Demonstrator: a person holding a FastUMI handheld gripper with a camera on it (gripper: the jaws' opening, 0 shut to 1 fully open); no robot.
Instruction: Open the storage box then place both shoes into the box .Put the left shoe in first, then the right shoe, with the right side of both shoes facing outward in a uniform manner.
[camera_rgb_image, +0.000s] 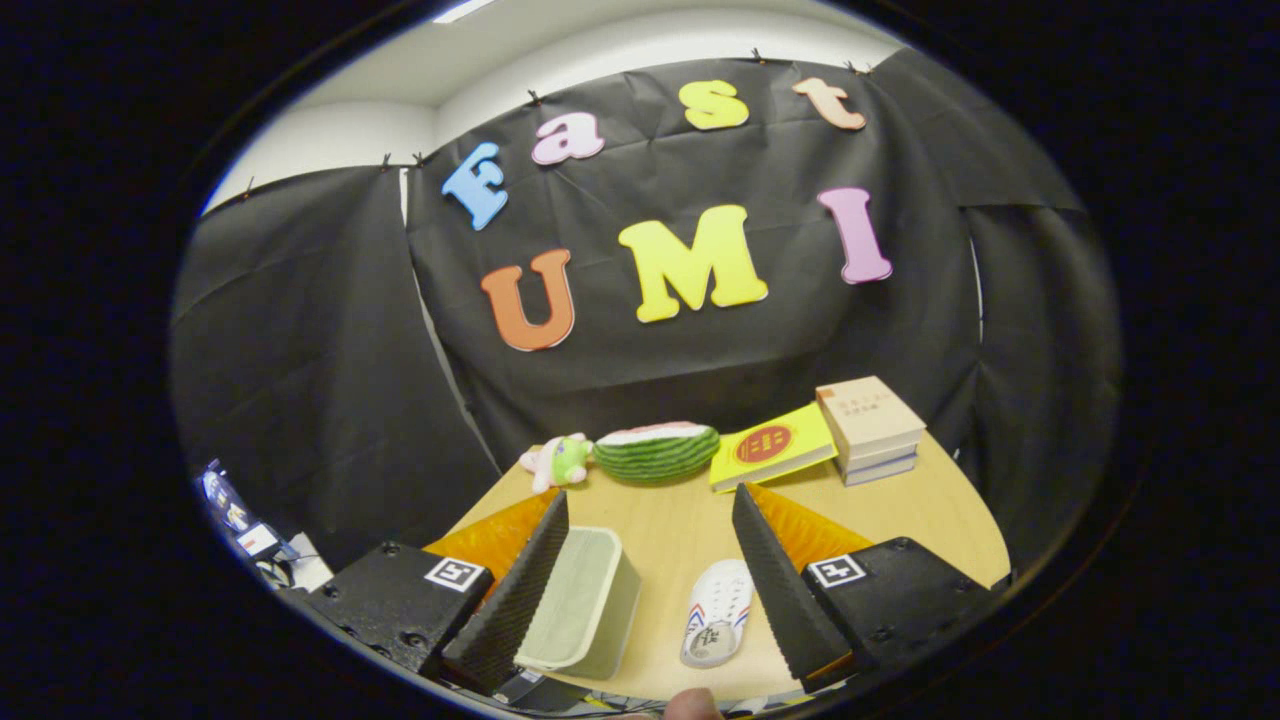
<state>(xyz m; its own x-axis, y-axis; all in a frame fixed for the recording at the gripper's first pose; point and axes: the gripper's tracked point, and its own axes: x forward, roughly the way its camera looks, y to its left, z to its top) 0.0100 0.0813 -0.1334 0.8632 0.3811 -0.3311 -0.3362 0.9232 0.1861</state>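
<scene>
Hovering gripper (650, 560), fingers apart, above storage box (583, 600), shoe (717, 612).

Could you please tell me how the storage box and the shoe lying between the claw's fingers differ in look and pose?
The storage box is a pale greenish, straight-walled container; the shoe is white, rounded and perforated, with red and blue stripes. The box is clearly larger than the shoe. The box sits by one finger, the shoe by the other. Both rest on the wooden table, apart from each other, between the fingers of the open claw.
</scene>
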